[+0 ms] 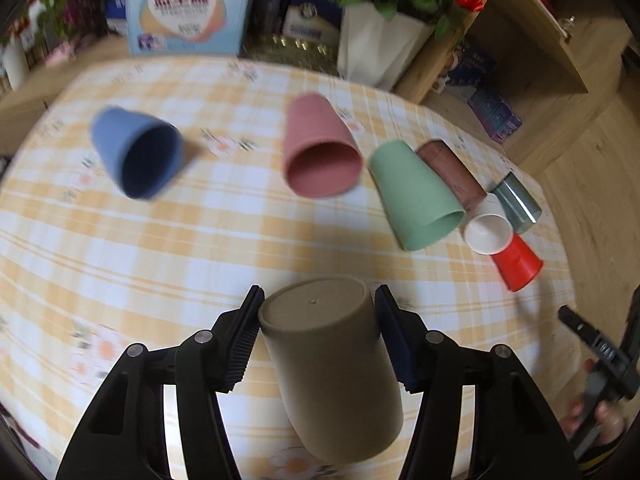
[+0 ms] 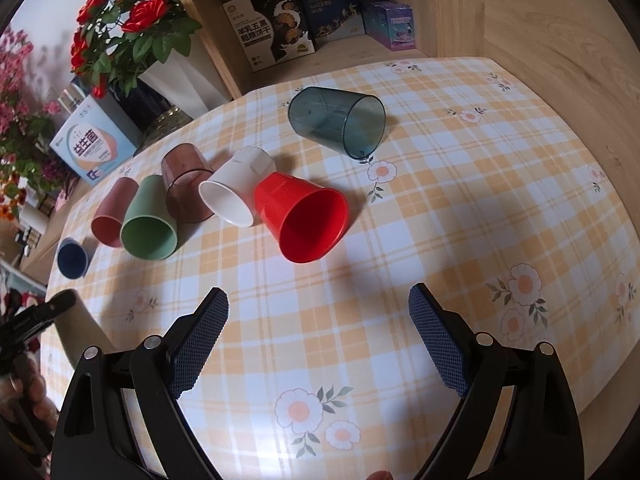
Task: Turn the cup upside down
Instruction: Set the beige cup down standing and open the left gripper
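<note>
**Inspector:** Where is the cup, and which way does it point?

**Assistant:** The brown cup (image 1: 332, 372) sits between the two pads of the left gripper (image 1: 318, 300), which are closed against its sides. It is held above the checked tablecloth (image 1: 200, 248). Its flat closed base faces forward and up, away from the camera; its mouth points down and back toward the handle. The long axis is tilted, leaning toward the lower right of the left wrist view.

**Inspector:** And the other tool?

**Assistant:** The right gripper (image 2: 318, 300) stands wide apart, with nothing between its pads, over bare cloth.

**Inspector:** Other cups?

**Assistant:** All lie on their sides on the cloth: a blue cup (image 1: 136, 152), a pink cup (image 1: 320, 148), a green cup (image 1: 412, 196), a clear brown cup (image 2: 186, 182), a white cup (image 2: 236, 188), a red cup (image 2: 308, 220) and a smoky grey cup (image 2: 338, 120). The white cup touches the red one.

**Inspector:** Any legible writing?

**Assistant:** The pale blue box (image 2: 94, 146) reads "益生菌". A box on the shelf (image 2: 260, 36) reads "羊乳五黑粗粮饼干". Print on the remaining boxes is too small to read. A white vase of red roses (image 2: 120, 28) stands behind the table.
</note>
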Demonstrator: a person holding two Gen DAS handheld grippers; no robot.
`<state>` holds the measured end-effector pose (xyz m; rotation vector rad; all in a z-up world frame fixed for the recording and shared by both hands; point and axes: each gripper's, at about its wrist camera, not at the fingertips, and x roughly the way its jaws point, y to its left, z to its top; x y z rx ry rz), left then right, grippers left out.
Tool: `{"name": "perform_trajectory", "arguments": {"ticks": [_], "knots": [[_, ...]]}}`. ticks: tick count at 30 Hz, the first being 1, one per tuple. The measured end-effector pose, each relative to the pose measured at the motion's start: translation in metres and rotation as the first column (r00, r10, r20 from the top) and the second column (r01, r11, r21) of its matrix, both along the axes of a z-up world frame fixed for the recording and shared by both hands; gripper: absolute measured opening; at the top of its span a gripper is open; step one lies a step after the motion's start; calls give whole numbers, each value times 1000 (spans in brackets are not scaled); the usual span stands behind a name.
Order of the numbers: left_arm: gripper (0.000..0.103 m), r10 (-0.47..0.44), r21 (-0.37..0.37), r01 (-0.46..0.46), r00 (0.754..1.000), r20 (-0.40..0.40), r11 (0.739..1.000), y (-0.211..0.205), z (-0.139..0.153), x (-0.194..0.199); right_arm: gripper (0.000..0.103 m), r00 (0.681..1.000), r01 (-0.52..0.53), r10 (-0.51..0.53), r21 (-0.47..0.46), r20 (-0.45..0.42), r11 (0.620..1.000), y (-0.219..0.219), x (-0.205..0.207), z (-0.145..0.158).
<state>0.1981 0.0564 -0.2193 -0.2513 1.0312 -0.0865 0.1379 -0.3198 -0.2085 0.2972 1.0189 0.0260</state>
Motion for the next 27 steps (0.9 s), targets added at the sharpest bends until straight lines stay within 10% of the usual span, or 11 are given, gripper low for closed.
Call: {"name": "perform_trajectory", "arguments": {"ticks": [11,27], "knots": [[53,51,288,-102,982,181,952,25,14,-28,89,1000,-10,10,-1,5,1000,4,-4,4],[53,75,264,-124,979,188,956,22,12,-32,89,1000,14,-14,-6,13,1000,0,-8,13]]}}
